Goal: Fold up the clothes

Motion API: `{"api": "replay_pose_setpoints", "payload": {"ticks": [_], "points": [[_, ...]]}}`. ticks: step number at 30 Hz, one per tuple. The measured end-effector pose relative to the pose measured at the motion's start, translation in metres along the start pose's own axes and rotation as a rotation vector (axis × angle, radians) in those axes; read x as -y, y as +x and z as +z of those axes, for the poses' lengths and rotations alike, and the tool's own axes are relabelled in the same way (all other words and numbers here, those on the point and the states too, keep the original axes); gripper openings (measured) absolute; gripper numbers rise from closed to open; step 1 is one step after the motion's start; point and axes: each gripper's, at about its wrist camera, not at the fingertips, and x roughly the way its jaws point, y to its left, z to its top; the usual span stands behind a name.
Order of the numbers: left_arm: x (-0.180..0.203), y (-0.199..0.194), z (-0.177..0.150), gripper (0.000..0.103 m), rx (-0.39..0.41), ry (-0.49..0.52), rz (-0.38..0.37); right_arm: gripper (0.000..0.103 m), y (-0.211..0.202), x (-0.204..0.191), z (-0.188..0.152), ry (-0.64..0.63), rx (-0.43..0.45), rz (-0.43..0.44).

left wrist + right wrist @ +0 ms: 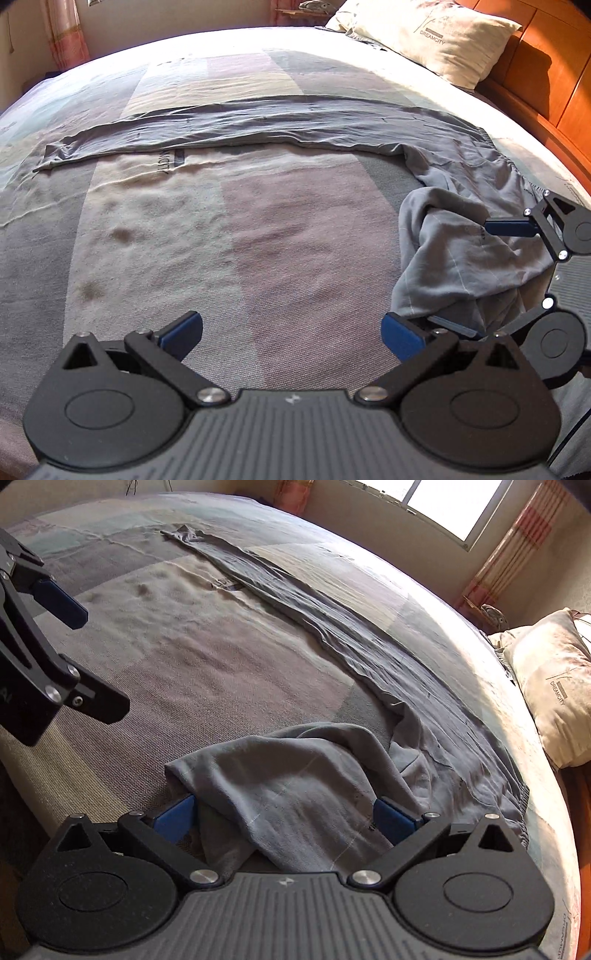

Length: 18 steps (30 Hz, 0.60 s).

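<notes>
Both tongs spread wide, gripping nothing. Left tongs [291,334] over bare bedspread, blue pads far apart, right pad [402,336] just beside the bunched edge of the grey trousers [436,236]. Right tongs [284,818] straddling that same bunch, cloth lying loose between the two blue pads [391,819], no pinch visible; whether the pads touch the cloth cannot be told.

Trousers [295,794] on the bed, waist end near the headboard side. One leg [229,127] stretched flat and long across the bedspread, cuff at the far left in the left wrist view. Other leg crumpled in a heap close to the near edge of the bed, folds piled up, a pale seam line running across it. Elastic waistband [517,173] puckered, lying just past the heap.

Seen from the right wrist view, left tongs [55,602] at the left edge, well apart from the heap. Seen from the left wrist view, right tongs [517,229] at the right edge, one blue pad lying over the crumpled cloth.

Underneath, a bedspread [221,229] in broad faded blocks of grey, mauve and cream. Pillow [436,37] with printed lettering at the head, against a wooden headboard [546,74]. Beyond the bed, a bright window [447,502] and a pink striped curtain [517,535].
</notes>
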Motion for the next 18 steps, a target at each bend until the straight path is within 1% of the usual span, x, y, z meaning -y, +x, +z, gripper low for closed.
{"api": "replay_pose_setpoints", "payload": {"ticks": [3,7,13,15,18], "points": [[-0.006,0.002,0.001,0.102,0.000,-0.012,-0.003,0.103,0.009,-0.008,0.002,-0.023,0.003,-0.069],[-0.003,0.003,0.005,0.102,0.007,-0.013,-0.041,0.103,0.005,0.011,-0.004,0.075,0.030,-0.116],[0.018,0.006,0.008,0.102,0.001,0.039,-0.088,0.103,-0.001,0.041,-0.014,0.221,0.071,-0.185],[0.027,0.007,0.009,0.102,-0.006,0.056,-0.095,0.103,-0.003,0.052,-0.018,0.270,0.083,-0.208],[0.038,0.007,0.010,0.102,-0.013,0.083,-0.101,0.103,-0.004,0.076,-0.030,0.338,0.076,-0.241]]}}
